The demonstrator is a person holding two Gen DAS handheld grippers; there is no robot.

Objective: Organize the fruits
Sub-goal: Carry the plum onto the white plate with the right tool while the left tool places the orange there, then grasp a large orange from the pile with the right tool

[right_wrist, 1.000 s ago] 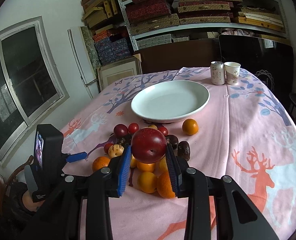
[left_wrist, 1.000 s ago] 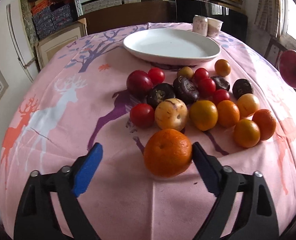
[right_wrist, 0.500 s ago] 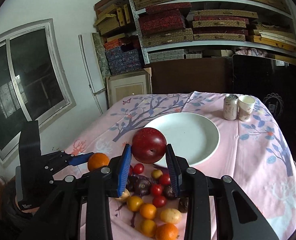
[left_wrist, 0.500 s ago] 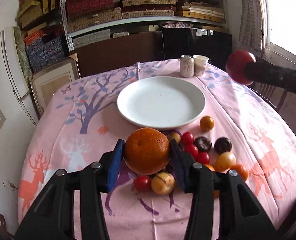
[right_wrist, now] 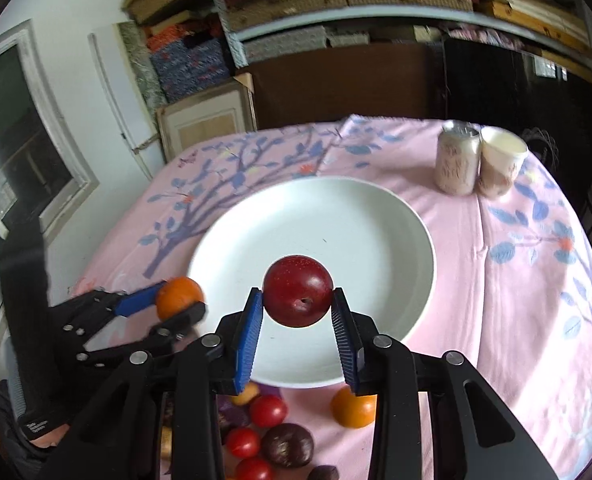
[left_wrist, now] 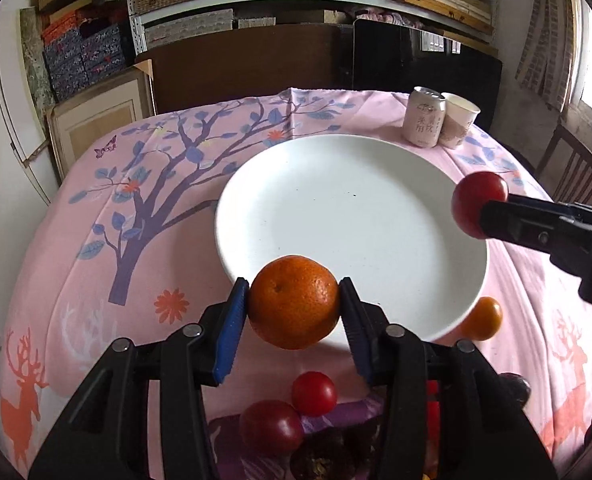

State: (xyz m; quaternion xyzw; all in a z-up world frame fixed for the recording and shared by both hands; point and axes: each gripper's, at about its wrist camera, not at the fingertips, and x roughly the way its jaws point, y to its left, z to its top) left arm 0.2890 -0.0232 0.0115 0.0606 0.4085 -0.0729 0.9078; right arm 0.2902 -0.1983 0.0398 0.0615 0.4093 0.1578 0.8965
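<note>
Fruits are what we are sorting, and the biggest thing on the pink tablecloth point(left_wrist: 56, 272) is the empty white plate point(left_wrist: 356, 200) that looks to be their destination. We hold our left gripper point(left_wrist: 294, 316) closed on a large orange point(left_wrist: 294, 302) at the plate's near rim. Our right gripper point(right_wrist: 298, 312) is clamped on a dark red plum point(right_wrist: 298, 297), hanging over the plate's near half. Neither fruit touches the plate yet, so we judge this the carrying step. Next we need to lower each fruit onto the plate, well apart, and open the jaws gently so that nothing rolls.

Behind the plate stand a drink can point(left_wrist: 424, 117) and a paper cup point(left_wrist: 458, 120), touching. The left view shows a small orange point(left_wrist: 482, 318) just beside the plate's right rim. Only the right view shows the waiting pile clearly: cherry tomatoes point(right_wrist: 268, 411) and a dark passion fruit point(right_wrist: 287, 445).
</note>
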